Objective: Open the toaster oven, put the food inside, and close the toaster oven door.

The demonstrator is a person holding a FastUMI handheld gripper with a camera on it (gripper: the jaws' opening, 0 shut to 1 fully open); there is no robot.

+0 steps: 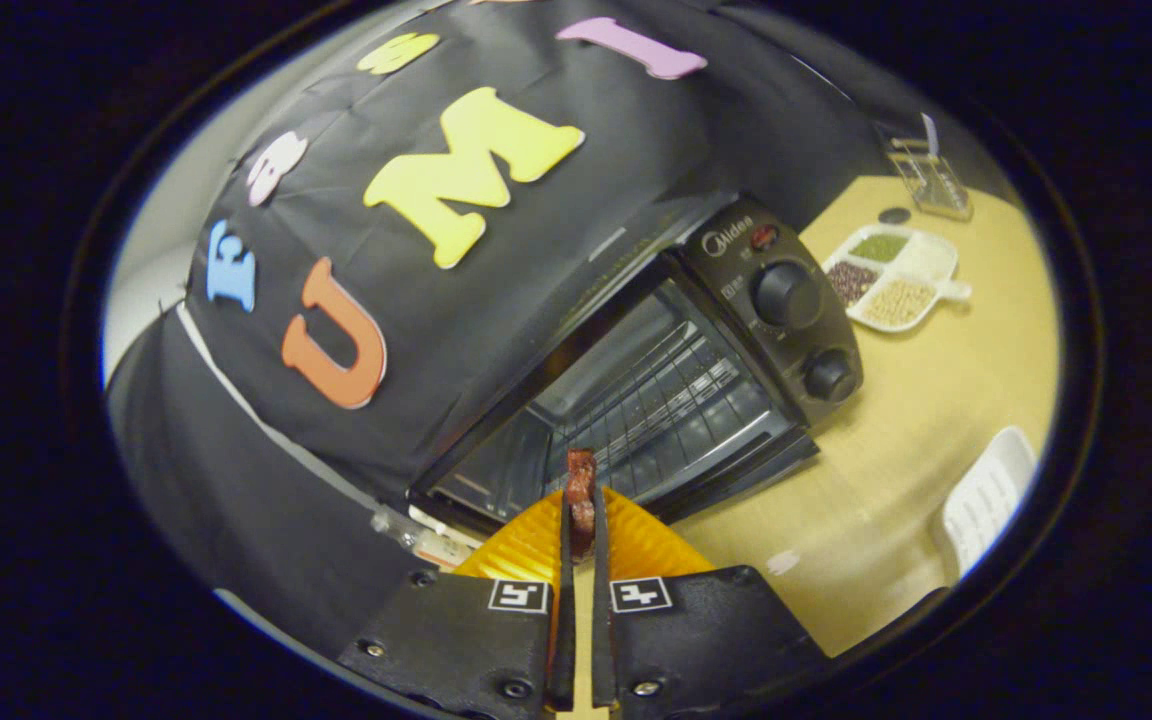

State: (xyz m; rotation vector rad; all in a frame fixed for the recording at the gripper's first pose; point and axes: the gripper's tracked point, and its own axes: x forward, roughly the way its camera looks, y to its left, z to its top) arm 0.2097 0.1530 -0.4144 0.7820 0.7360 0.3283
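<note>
The gripper (581, 520) is pinching a small dark-red piece of food (580, 488) between both fingers, just in front of the toaster oven (696, 370) — its door is already lying open. The loading step is underway; next, I judge, the food needs carrying onto the wire rack (661, 400) inside.

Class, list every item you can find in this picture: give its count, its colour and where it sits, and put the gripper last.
toaster oven: one, black, on the table against the booth wall, door open, wire rack showing inside.
knobs: two, black, on the oven's control panel.
food: one piece, dark reddish brown, between the fingers, just in front of the oven opening.
divided dish: one, white, holding green, dark and pale grains, on the table beyond the oven.
clear container: one, transparent, beyond the dish.
white ribbed item: one, at the table's near edge.
table: one, light wood.
gripper: one, fingers closed on the food.
</note>
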